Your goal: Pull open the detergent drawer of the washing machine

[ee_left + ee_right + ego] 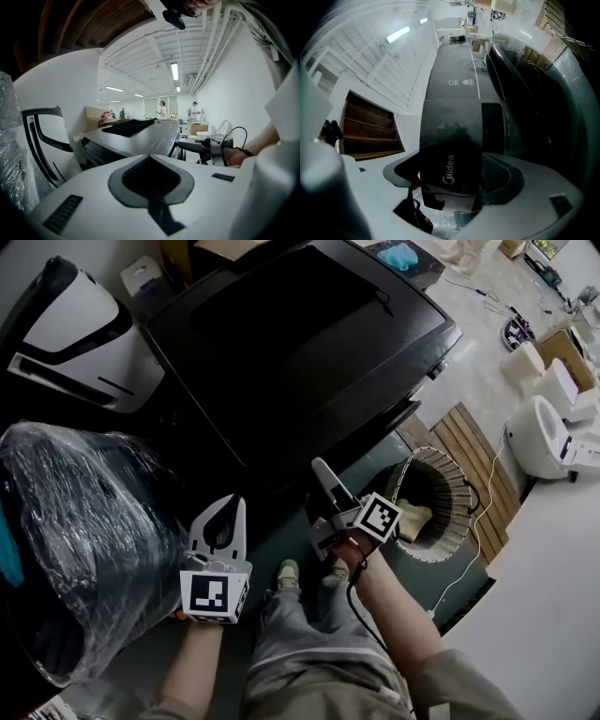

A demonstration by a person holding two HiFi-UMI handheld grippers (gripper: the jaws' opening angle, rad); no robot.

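My right gripper (322, 472) grips the detergent drawer (449, 176) by its rigid, glossy front. It looks light but slippery, so I'd pull straight. My left gripper (149, 157) is closed, empty.

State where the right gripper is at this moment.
In the head view, the right gripper sits centre-right at the front edge of the washing machine, its jaws closed on the detergent drawer.

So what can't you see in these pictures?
- Head view: the washing machine front is hidden under its own top, in shadow.
- Right gripper view: the inside of the detergent drawer is covered by its dark front.
- Head view: shiny wrap hides what is in the wrapped bundle.
- Left gripper view: the far-off people are too small.
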